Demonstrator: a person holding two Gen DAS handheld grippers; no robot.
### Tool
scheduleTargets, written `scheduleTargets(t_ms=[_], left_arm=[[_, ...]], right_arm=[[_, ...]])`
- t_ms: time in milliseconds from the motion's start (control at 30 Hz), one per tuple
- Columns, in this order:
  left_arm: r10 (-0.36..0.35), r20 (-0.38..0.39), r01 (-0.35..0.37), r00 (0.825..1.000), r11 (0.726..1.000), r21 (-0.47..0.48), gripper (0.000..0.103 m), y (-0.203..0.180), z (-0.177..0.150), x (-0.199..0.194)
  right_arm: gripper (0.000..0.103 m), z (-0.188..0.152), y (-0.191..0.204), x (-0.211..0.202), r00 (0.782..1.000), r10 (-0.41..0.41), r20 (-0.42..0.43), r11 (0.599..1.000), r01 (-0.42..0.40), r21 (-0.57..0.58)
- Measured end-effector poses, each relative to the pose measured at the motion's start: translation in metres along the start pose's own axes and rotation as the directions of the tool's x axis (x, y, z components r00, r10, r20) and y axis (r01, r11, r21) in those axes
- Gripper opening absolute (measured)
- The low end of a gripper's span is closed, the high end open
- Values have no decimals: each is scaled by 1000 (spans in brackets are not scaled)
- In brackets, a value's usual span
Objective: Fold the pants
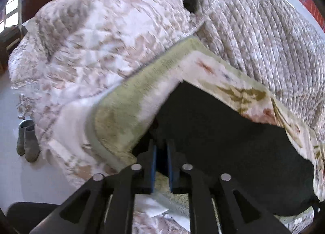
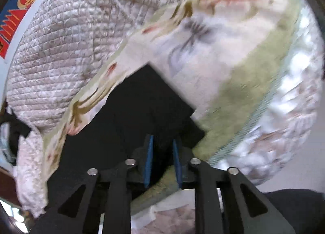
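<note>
Where black pants (image 1: pixel 223 132) lie, floral blanket (image 1: pixel 126 100), quilted bedspread (image 1: pixel 264 37)

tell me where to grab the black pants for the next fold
Judging by the pose, take the black pants at their near corners, one per claw, coming in low from the near edge. The left claw and right claw already pinch those corners; the far part lies flat on the floral blanket.

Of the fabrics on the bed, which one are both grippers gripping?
The plain black pants: the left gripper and the right gripper both pinch them. The green-bordered floral blanket and beige quilted bedspread lie underneath, ungripped.
</note>
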State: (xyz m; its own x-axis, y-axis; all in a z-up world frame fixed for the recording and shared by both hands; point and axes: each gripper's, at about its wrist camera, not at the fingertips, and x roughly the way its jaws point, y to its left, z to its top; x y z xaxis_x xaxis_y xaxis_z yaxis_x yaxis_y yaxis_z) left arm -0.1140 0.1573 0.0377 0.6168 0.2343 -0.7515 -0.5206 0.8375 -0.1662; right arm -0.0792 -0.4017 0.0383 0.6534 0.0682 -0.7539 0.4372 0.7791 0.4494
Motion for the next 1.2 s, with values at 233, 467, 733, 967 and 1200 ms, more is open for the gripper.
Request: scheduleTargets(t_ms=[233, 467, 733, 967, 1200], left_arm=[[-77, 77, 67, 994, 991, 120, 44, -41, 21, -10], [-238, -79, 250, 968, 924, 290, 45, -120, 15, 36], [-135, -107, 162, 985, 934, 319, 45, -143, 21, 73], [-58, -58, 72, 997, 951, 300, 45, -131, 30, 90], [-47, -26, 53, 999, 948, 314, 45, -129, 23, 72]], right_arm=[[22, 8, 52, -9, 992, 42, 116, 961, -8, -277], [22, 9, 82, 76, 995, -23, -97, 898, -22, -439], [22, 40, 100, 75, 1000, -22, 17, 883, 27, -469], [22, 60, 77, 106, 993, -119, 15, 913, 115, -390], [28, 44, 95, 82, 998, -17, 63, 899, 43, -436]])
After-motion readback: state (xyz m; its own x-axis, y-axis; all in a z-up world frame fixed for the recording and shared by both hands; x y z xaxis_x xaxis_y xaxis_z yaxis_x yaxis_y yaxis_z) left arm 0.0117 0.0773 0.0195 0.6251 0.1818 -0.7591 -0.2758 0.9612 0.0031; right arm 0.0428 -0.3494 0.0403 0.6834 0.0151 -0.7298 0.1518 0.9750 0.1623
